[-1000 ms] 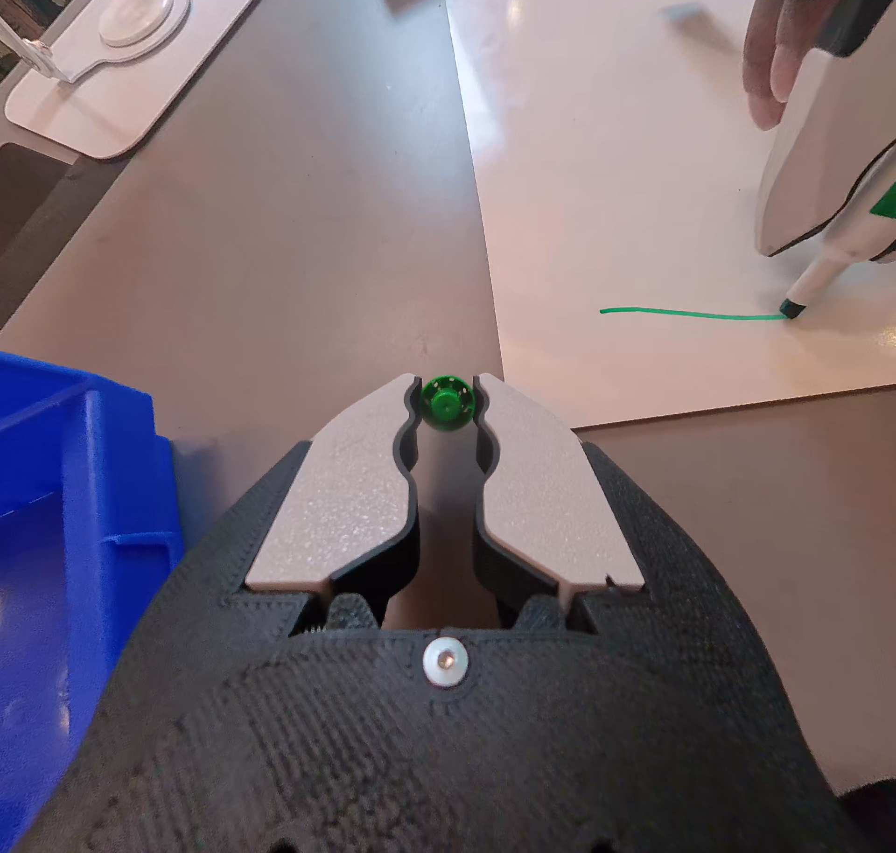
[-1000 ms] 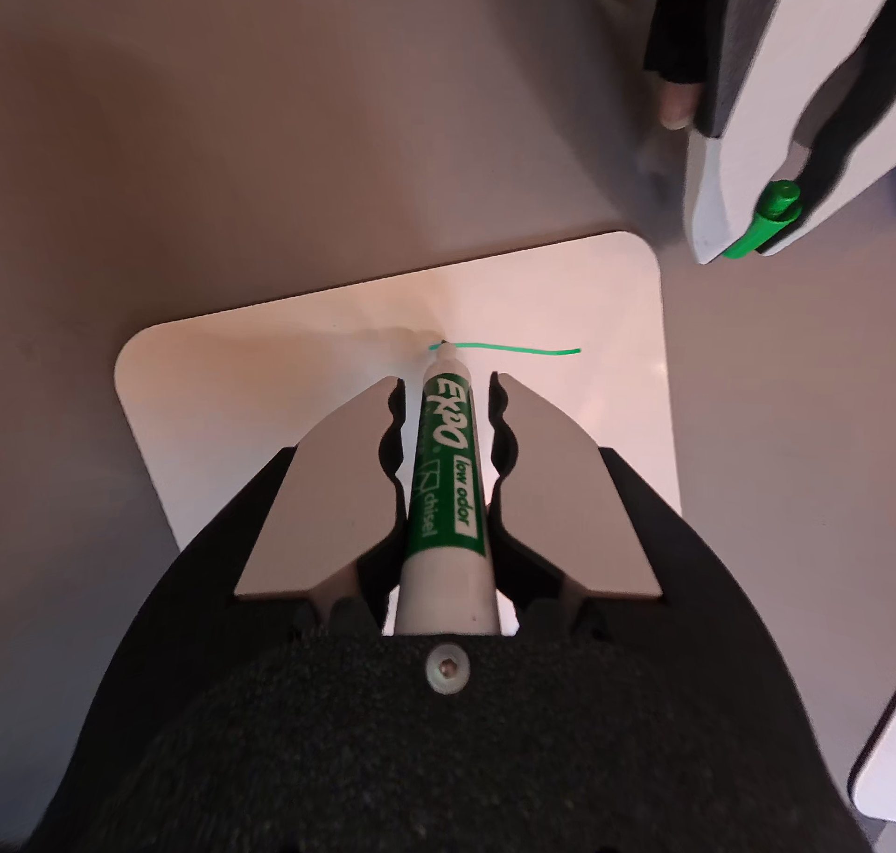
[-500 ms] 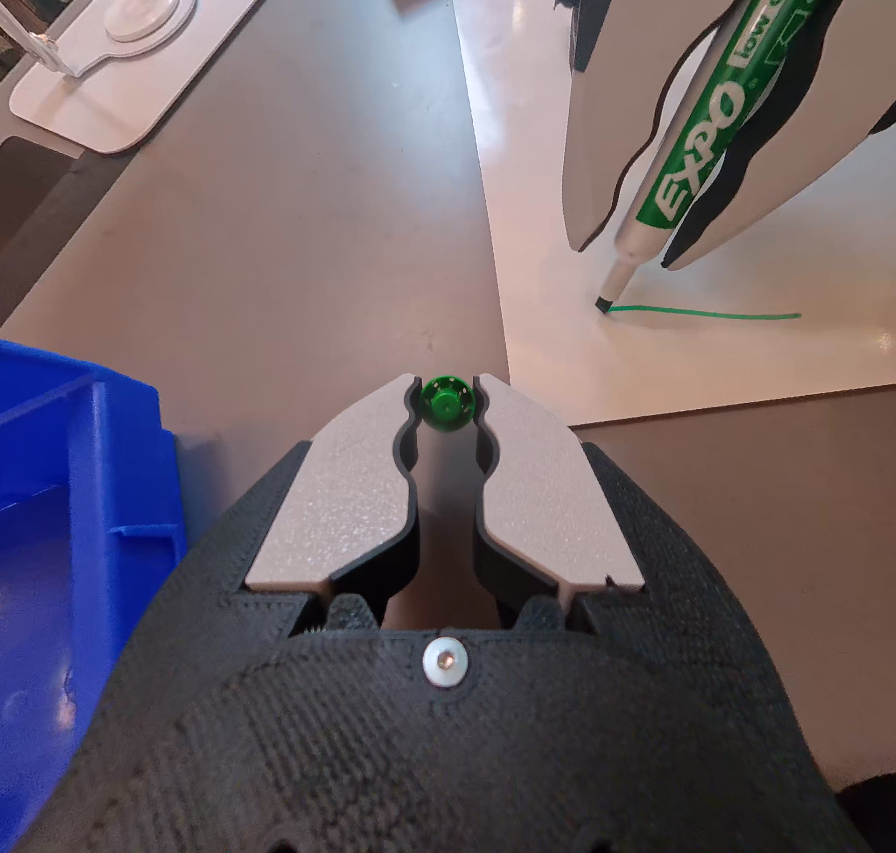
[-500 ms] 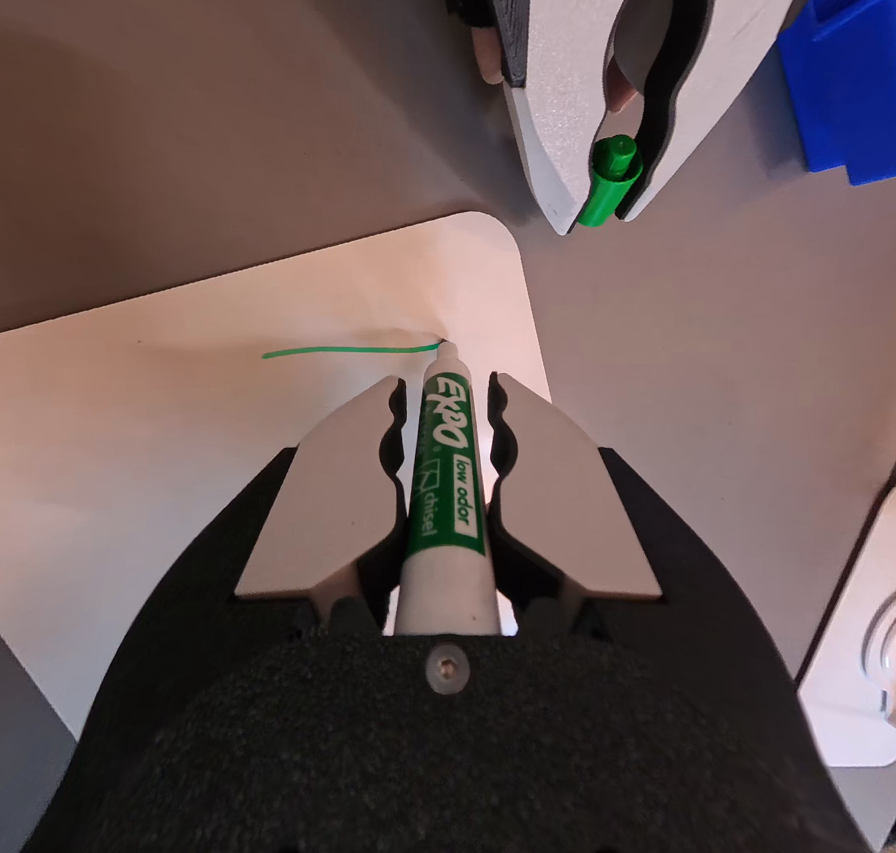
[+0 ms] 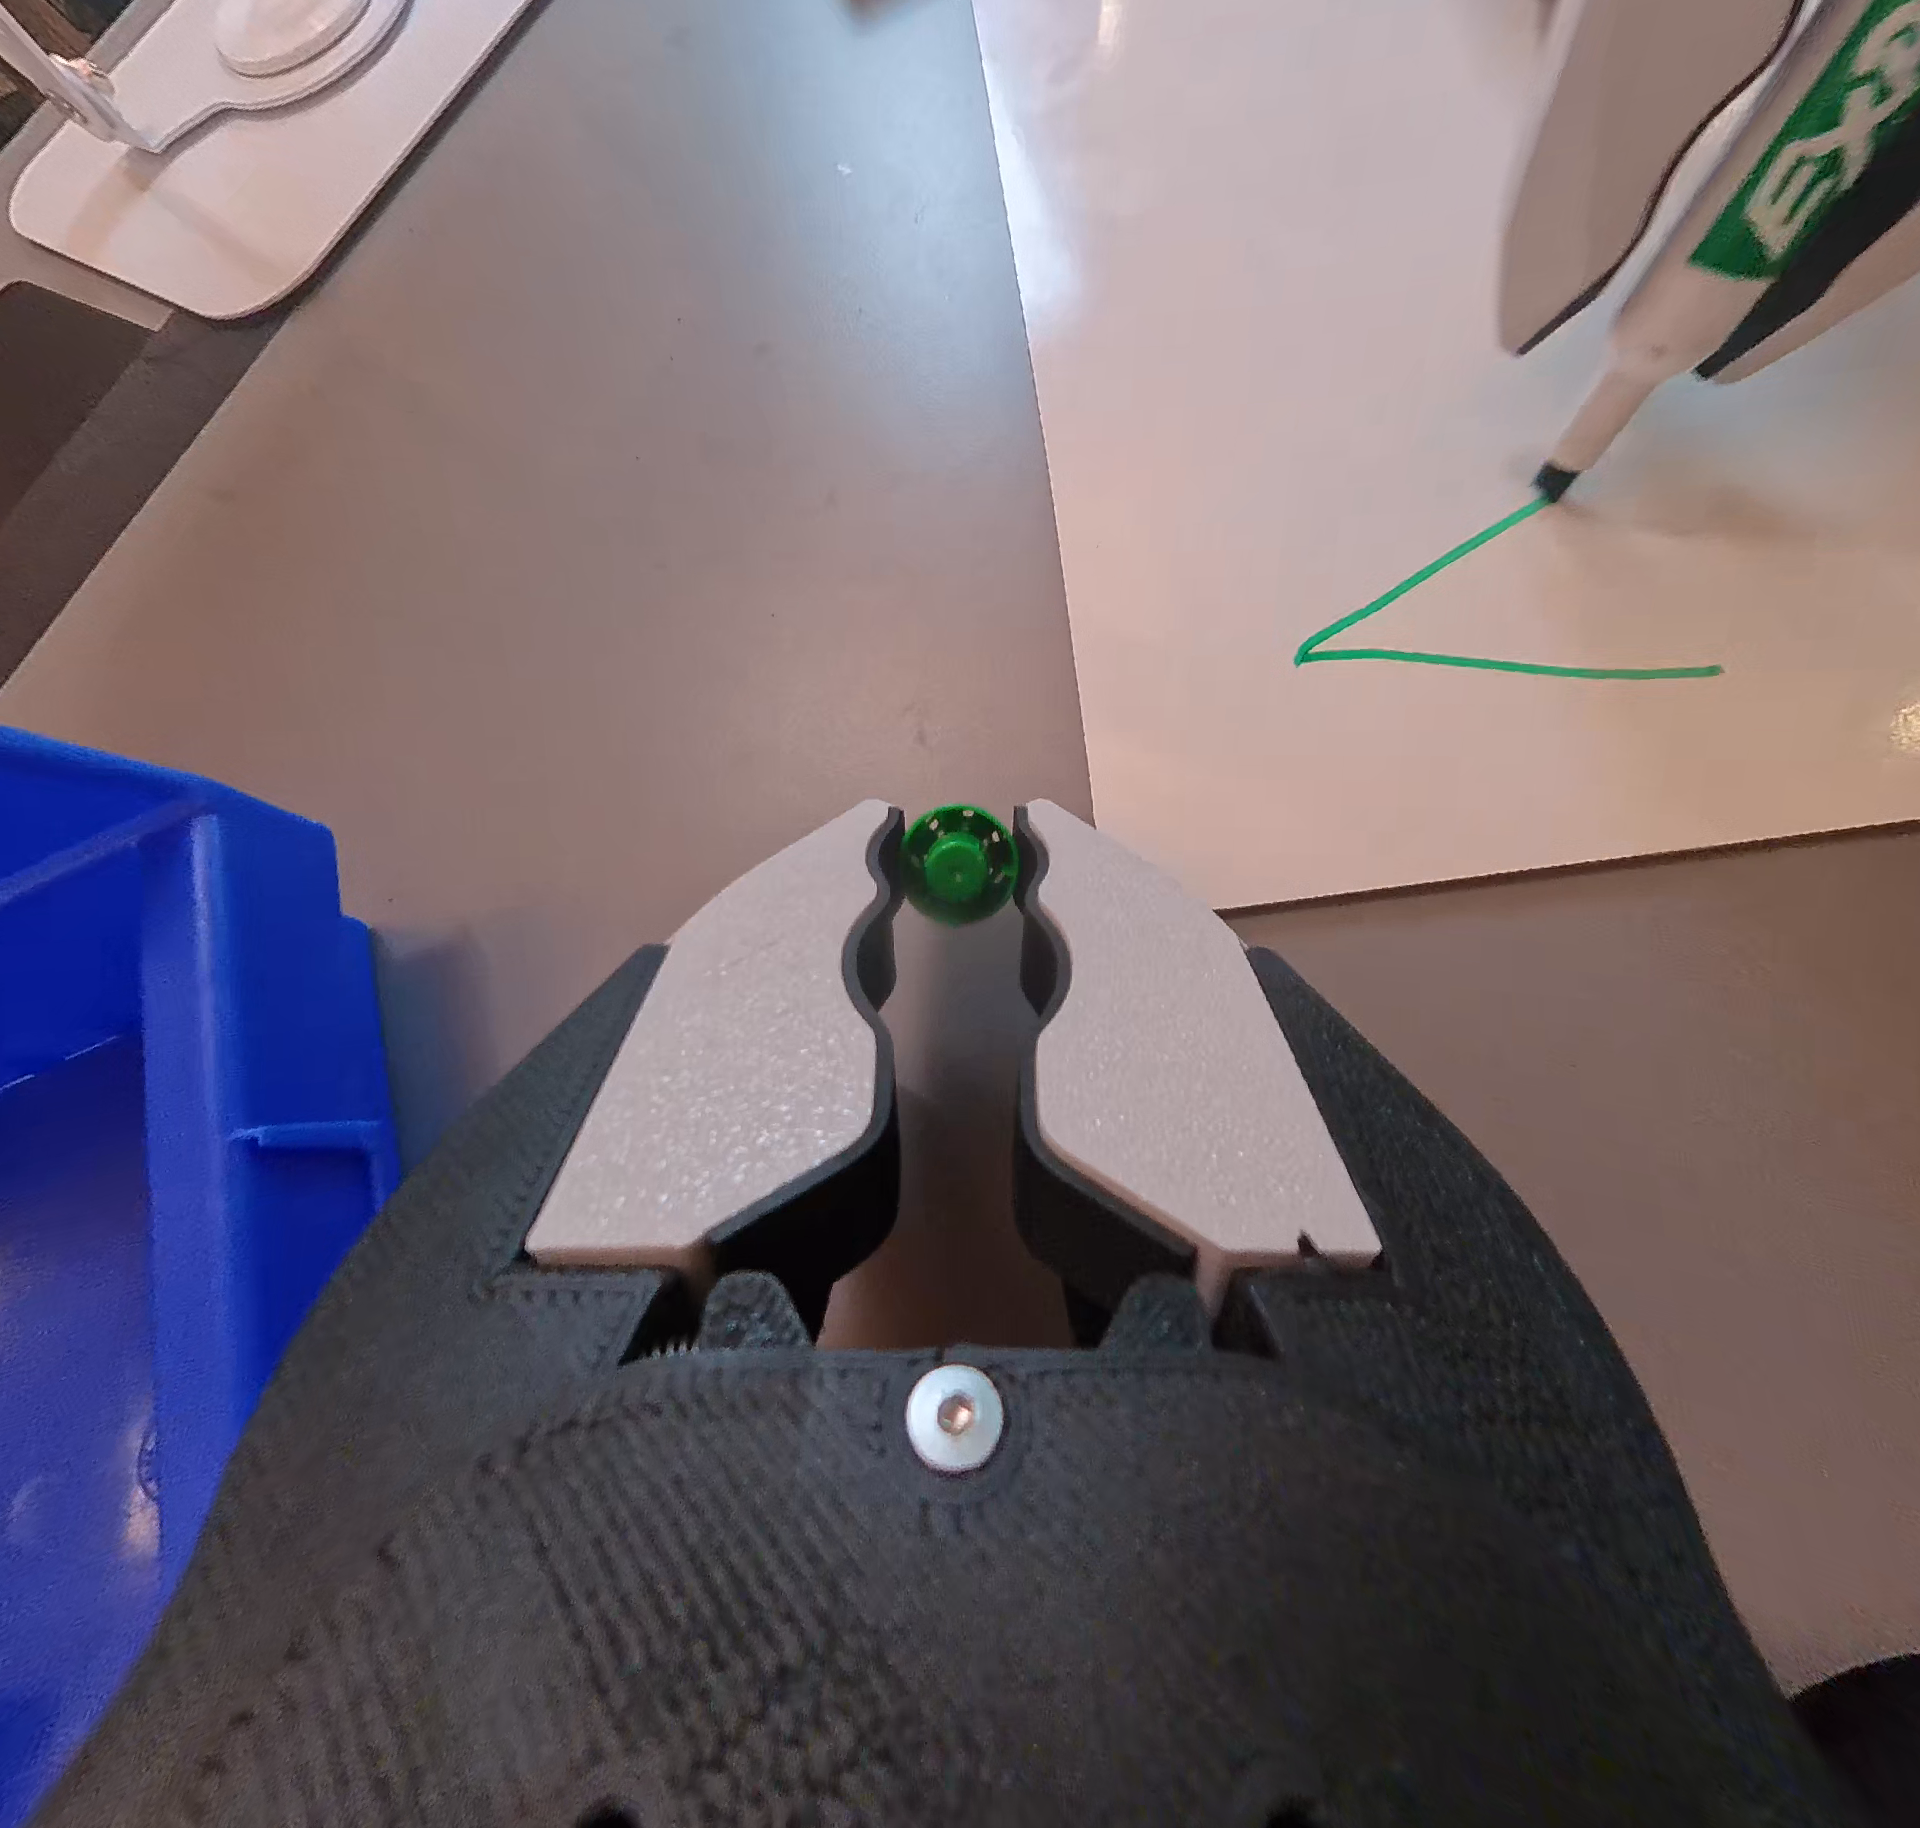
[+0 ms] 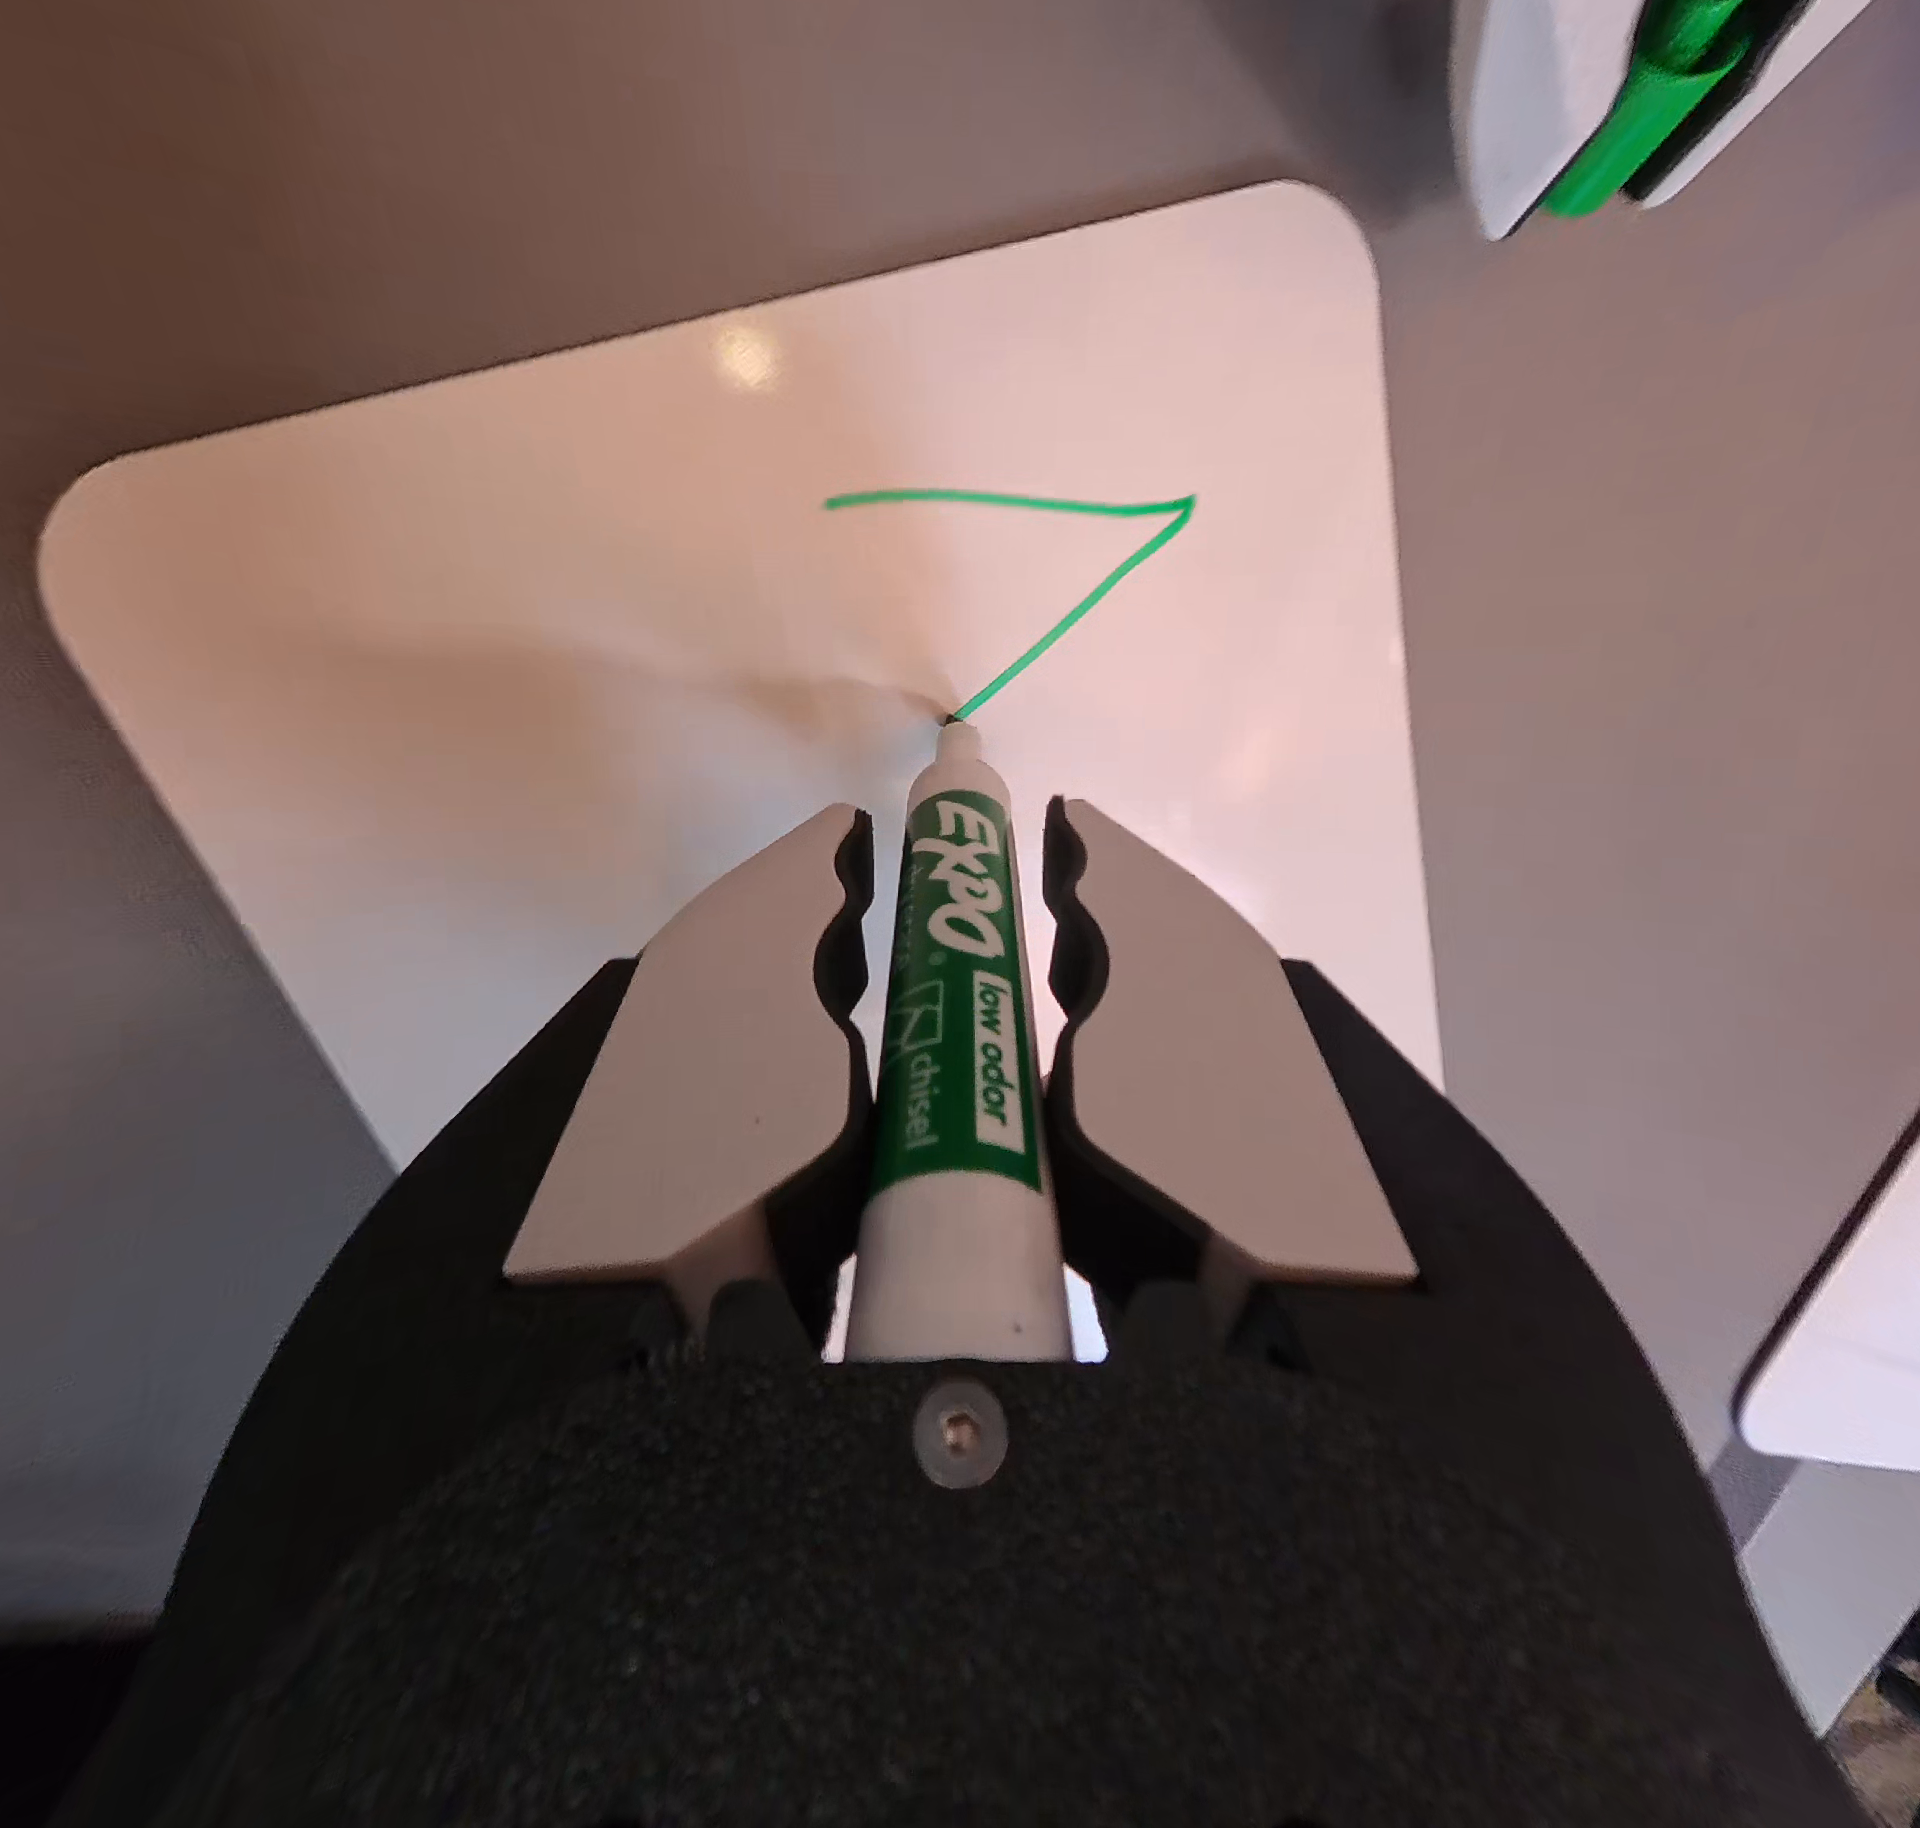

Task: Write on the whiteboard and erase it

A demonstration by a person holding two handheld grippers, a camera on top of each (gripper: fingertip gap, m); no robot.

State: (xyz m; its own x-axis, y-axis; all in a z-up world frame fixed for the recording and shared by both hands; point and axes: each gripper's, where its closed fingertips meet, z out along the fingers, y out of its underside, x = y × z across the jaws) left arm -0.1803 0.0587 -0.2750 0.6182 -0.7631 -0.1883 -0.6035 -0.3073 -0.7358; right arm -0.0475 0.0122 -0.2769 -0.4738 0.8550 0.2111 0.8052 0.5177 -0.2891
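Brown tabletop [image 5: 644, 490] carries the whiteboard [image 6: 436, 698], where the right claw [image 6: 956, 833] grips the marker [image 6: 956, 1030] mid-stroke, the left claw [image 5: 951, 859] pinches the cap [image 5: 951, 869], erasing undone.

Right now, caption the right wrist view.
Right gripper presses green marker onto whiteboard, drawing an angled line.

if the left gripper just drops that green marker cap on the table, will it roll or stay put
The green cap looks round in the left gripper, so it would probably roll on the smooth table. It seems small, rigid and light, so a nudge may send it skittering.
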